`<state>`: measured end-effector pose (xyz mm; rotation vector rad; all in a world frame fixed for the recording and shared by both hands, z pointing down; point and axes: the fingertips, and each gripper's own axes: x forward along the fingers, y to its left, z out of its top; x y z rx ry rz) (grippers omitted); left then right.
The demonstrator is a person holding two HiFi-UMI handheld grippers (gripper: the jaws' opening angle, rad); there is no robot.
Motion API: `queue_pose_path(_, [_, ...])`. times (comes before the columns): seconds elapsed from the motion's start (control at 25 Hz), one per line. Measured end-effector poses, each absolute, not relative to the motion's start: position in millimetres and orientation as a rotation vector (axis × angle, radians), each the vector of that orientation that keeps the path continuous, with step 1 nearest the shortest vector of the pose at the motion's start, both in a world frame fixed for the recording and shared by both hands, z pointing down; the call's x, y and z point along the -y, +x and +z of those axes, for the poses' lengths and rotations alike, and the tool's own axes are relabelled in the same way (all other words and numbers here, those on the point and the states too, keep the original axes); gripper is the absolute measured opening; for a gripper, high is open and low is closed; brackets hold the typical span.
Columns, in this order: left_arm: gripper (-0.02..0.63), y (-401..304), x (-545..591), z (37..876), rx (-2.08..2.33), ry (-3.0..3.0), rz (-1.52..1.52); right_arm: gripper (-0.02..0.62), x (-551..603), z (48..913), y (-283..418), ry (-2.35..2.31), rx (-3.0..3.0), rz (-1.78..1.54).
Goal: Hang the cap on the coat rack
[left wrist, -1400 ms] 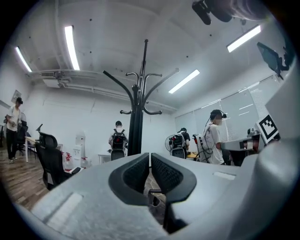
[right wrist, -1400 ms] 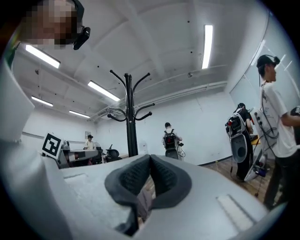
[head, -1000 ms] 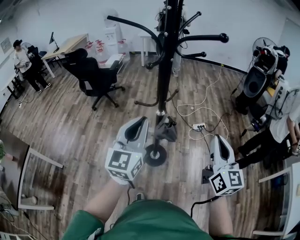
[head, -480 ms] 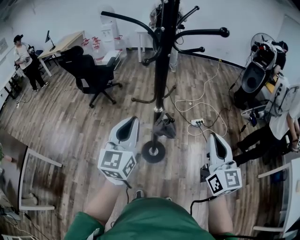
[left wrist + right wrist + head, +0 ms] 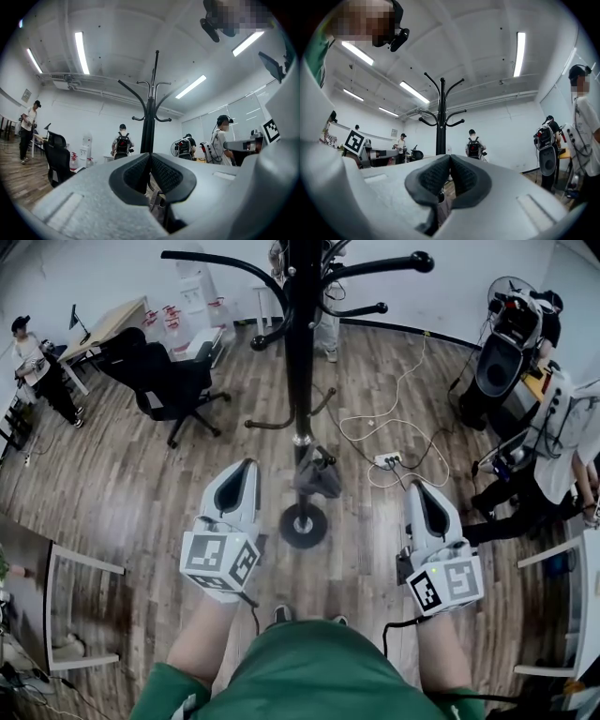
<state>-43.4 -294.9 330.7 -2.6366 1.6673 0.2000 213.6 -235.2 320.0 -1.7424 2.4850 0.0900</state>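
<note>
A black coat rack (image 5: 298, 381) stands on a round base (image 5: 303, 526) just ahead of me, its curved hooks spreading at the top. A grey cap (image 5: 317, 479) hangs low on the pole, just above the base. My left gripper (image 5: 246, 468) is shut and empty, left of the pole and short of the cap. My right gripper (image 5: 415, 491) is also shut and empty, well to the right of the base. In the left gripper view the pads (image 5: 161, 171) meet, with the rack (image 5: 149, 122) behind them. The right gripper view shows the same shut pads (image 5: 436, 176) below the rack (image 5: 440, 117).
A black office chair (image 5: 164, 381) stands at the back left beside a desk (image 5: 112, 324). A power strip (image 5: 389, 460) with trailing white cables lies right of the rack. People with equipment stand at the right (image 5: 553, 437) and far left (image 5: 33, 362). A white table frame (image 5: 70, 563) is near left.
Both grippers have drifted lower and slightly left in the head view, and the rack now sits further left and higher. Both stay shut; the cap stays on the pole.
</note>
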Motion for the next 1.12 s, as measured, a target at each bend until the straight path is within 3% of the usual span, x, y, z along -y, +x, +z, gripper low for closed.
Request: queue_pose_path(1.12, [0.018, -29.3, 282.7, 342.9, -1.651, -2.644, 0.13, 0.002, 222.7, 330.0, 219.2, -1.734, -2.495, 0.081])
